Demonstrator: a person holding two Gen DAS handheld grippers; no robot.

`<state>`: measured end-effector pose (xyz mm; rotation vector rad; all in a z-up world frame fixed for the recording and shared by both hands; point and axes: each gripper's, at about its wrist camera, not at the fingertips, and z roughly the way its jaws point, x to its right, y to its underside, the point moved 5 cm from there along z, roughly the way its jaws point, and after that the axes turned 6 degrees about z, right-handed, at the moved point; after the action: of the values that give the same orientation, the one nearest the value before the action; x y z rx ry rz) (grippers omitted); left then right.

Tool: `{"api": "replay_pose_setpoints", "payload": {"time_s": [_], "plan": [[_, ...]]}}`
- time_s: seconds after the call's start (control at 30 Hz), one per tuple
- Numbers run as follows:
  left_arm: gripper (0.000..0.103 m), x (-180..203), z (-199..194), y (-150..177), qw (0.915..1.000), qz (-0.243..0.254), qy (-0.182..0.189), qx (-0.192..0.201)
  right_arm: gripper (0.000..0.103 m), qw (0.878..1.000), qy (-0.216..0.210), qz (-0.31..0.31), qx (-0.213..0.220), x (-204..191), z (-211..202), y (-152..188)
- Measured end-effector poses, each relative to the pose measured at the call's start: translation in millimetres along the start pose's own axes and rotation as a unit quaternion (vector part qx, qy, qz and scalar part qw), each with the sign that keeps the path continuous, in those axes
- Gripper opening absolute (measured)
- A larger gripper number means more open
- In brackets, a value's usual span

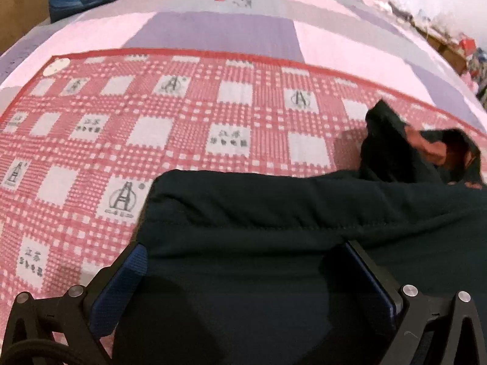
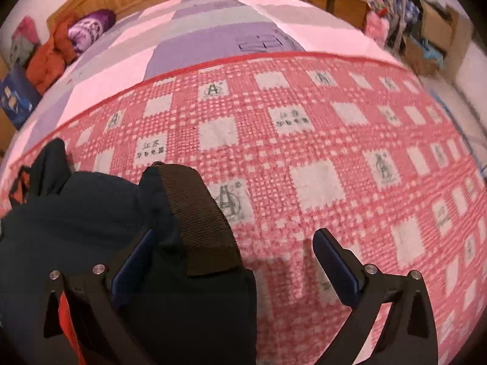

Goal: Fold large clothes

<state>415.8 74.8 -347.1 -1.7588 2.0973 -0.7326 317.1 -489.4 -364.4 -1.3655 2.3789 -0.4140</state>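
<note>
My left gripper [image 1: 243, 273] spread wide, dark garment [image 1: 274, 228] between its fingers | my right gripper [image 2: 234, 258] wide too; only its view shows brown waistband [image 2: 197, 213] | red-checked blanket [image 2: 334, 152] bare rightward

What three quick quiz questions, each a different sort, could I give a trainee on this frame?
1. True or false: the dark garment lies on a red-and-white checked cloth.
2. Multiple choice: in the right wrist view, the brown ribbed band is (a) outside both fingers, (b) between the spread fingers of the right gripper, (c) hanging off the bed.
3. Fill in: the fingers of the left gripper stand wide, with dark fabric filling the gap, so the gripper is ____.

Key: 1 true; 2 b; 3 open.
</note>
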Motion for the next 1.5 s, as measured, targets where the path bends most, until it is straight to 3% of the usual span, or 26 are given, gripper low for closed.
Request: {"api": "replay_pose_setpoints", "payload": {"time_s": [0.23, 0.37, 0.47, 0.53, 0.6, 0.63, 0.73, 0.8, 0.83, 0.93, 1.0, 1.13, 1.27, 1.37, 1.5], "plan": [[0.103, -8, -22, 11, 0.999, -0.034, 0.017, 0.026, 0.102, 0.992, -0.066, 0.105, 0.011, 32, -15, 5], [0.103, -11, -22, 25, 0.9992, -0.039, 0.003, 0.007, 0.102, 0.995, -0.04, 0.087, 0.022, 34, -26, 13], [0.103, -21, -29, 32, 0.9975, -0.069, -0.012, -0.008, 0.102, 0.992, -0.034, 0.111, 0.04, 37, -47, 16], [0.103, -9, -49, 36, 0.9987, -0.048, -0.015, 0.006, 0.102, 0.994, -0.016, 0.083, 0.066, 28, -70, 24], [0.103, 12, -63, 45, 0.9998, -0.016, -0.002, 0.014, 0.102, 0.996, -0.008, 0.0, 0.09, 0, -93, 42], [0.103, 23, -68, 51, 0.9999, 0.0, 0.004, 0.011, 0.102, 0.994, -0.012, -0.053, 0.092, -19, -103, 59], [0.103, 44, -73, 79, 0.9993, 0.036, 0.0, -0.014, 0.102, 0.99, -0.008, -0.122, 0.074, -35, -110, 102], [0.103, 33, -79, 96, 0.9998, 0.008, 0.0, -0.018, 0.102, 0.992, 0.01, -0.103, 0.066, -13, -108, 116], [0.103, 27, -82, 100, 0.9998, -0.003, -0.004, -0.021, 0.102, 0.996, 0.022, -0.066, 0.06, 12, -107, 121], [0.103, 5, -98, 115, 0.9985, -0.027, -0.037, -0.032, 0.102, 0.995, 0.083, 0.006, 0.047, 72, -114, 125], [0.103, -3, -111, 127, 0.9961, -0.03, -0.068, -0.049, 0.102, 0.994, 0.1, 0.013, 0.041, 90, -126, 131], [0.103, 5, -155, 150, 0.9923, -0.026, -0.102, -0.064, 0.102, 0.993, 0.102, -0.041, 0.035, 84, -161, 150], [0.103, 48, -222, 162, 0.9933, -0.012, -0.104, -0.049, 0.102, 0.995, 0.076, -0.062, 0.032, 58, -207, 174], [0.103, 77, -265, 162, 0.9927, 0.004, -0.116, -0.035, 0.102, 0.994, 0.083, -0.067, 0.038, 34, -253, 197], [0.103, 115, -319, 163, 0.999, -0.013, -0.024, -0.035, 0.102, 0.993, 0.084, -0.065, 0.058, -10, -328, 231]]}}
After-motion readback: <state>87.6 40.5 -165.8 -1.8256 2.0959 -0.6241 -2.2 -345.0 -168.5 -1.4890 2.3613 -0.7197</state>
